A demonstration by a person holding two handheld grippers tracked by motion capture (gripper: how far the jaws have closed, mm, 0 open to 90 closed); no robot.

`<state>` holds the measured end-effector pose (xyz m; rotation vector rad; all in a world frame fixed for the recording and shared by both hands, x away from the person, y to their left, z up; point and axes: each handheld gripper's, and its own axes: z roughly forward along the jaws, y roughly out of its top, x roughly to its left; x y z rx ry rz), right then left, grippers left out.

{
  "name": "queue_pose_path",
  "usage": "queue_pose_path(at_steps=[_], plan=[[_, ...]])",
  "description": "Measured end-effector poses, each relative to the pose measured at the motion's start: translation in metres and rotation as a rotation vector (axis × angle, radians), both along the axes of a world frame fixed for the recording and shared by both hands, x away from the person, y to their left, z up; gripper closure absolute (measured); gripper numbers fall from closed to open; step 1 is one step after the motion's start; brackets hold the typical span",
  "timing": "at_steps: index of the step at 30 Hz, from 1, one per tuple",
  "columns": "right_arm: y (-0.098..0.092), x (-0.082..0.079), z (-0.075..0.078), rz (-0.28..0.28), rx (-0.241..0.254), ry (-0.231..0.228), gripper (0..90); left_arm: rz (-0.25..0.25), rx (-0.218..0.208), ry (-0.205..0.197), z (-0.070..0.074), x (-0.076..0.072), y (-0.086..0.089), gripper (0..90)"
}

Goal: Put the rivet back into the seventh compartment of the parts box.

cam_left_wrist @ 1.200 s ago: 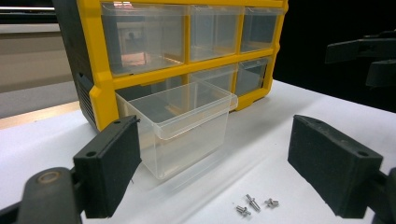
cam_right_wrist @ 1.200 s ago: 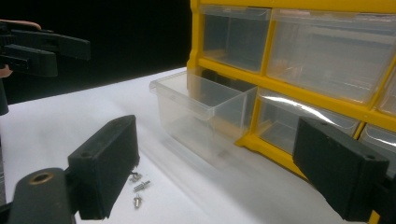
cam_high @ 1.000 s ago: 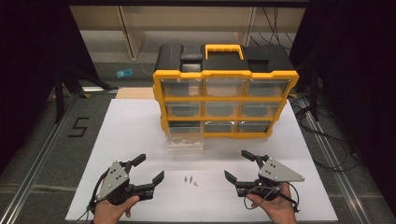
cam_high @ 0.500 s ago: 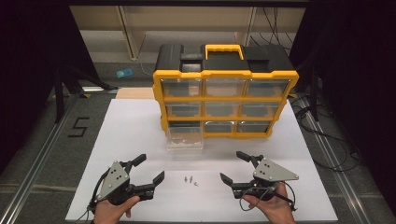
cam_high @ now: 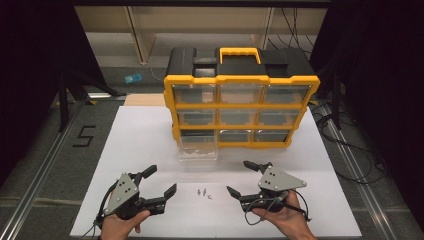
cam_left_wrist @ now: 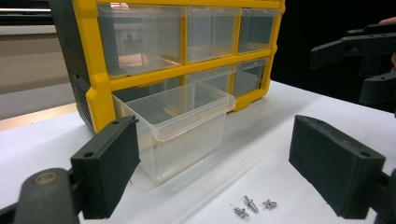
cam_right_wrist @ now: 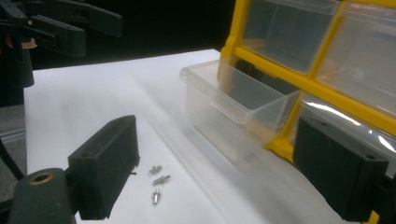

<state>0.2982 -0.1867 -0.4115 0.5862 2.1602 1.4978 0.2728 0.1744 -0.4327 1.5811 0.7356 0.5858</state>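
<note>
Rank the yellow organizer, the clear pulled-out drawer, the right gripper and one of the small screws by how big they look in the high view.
1. Yellow organizer, by far the largest.
2. Clear drawer and right gripper: they look alike in size, and the gripper is nearer the camera, so I won't rank them.
3. Screw, the smallest.

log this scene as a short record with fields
work: three screws lie loose on the white table, between the tools
bin: clear drawer stands on the table, in front of the organiser
left tool: open, holds nothing, left of the screws
right tool: open, holds nothing, right of the screws
</note>
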Motion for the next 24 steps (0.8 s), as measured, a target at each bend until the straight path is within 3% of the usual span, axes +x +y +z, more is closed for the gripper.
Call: queue_pose_path(at_steps=[10,13,14,15,16,18,19,24], plan=[[0.034,0.014,-0.006,0.073,-0.134,0.072,15.5,0.001,-0.003,0.005,0.000,0.000,0.000,15.8],[0.047,0.020,-0.012,0.100,-0.212,0.095,15.7,-0.003,0.003,-0.001,0.000,0.000,0.000,15.8],[0.047,0.020,-0.012,0.100,-0.212,0.095,15.7,-0.004,0.004,-0.001,0.000,0.000,0.000,15.8],[0.053,0.022,-0.016,0.115,-0.261,0.126,16.2,-0.001,0.000,0.001,0.000,0.000,0.000,15.8],[0.053,0.022,-0.016,0.115,-0.261,0.126,16.2,-0.001,0.000,0.001,0.000,0.000,0.000,15.8],[0.060,0.025,-0.021,0.131,-0.321,0.151,19.9,-0.003,0.003,-0.002,0.000,0.000,0.000,15.8],[0.065,0.028,-0.025,0.150,-0.363,0.185,21.2,-0.004,0.003,-0.002,0.000,0.000,0.000,15.8],[0.073,0.035,-0.033,0.162,-0.427,0.225,25.4,-0.006,0.004,-0.004,0.000,0.000,0.000,15.8]])
